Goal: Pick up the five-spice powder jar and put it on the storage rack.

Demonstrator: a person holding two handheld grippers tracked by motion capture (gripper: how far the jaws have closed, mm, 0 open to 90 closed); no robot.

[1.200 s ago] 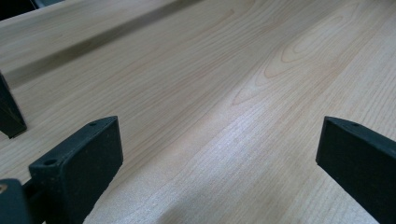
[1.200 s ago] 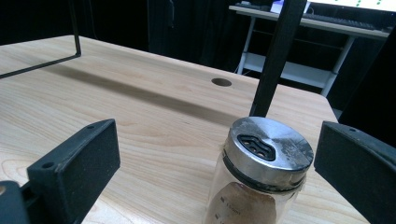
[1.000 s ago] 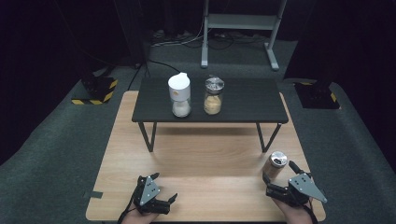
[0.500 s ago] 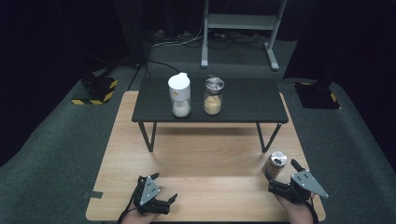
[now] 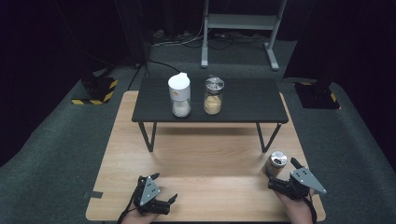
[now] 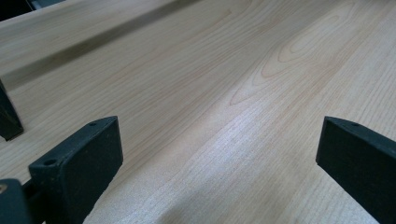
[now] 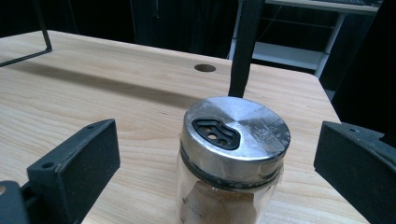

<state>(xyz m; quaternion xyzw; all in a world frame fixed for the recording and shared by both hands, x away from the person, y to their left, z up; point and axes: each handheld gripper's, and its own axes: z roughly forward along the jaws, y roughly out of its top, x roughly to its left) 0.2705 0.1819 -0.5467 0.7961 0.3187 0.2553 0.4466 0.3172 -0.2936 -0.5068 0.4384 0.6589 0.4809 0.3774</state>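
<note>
A small glass spice jar [image 5: 276,163] with a silver lid [image 7: 236,123] and brown powder inside stands on the wooden table [image 5: 210,158] near its right edge. My right gripper [image 5: 281,174] is open, its jaws wide on either side of the jar [image 7: 219,200] without touching it. My left gripper [image 5: 164,187] rests low at the table's front left. It is open, with only bare wood [image 6: 219,140] between its jaws.
A low black bench [image 5: 243,100] stands across the far half of the table. On it are a white-capped jar [image 5: 179,94] and a metal-lidded glass jar [image 5: 213,95] of tan powder. One bench leg [image 7: 243,46] rises just behind the spice jar.
My right gripper has shifted slightly around the spice jar, which stays in place. The left gripper has not moved.
</note>
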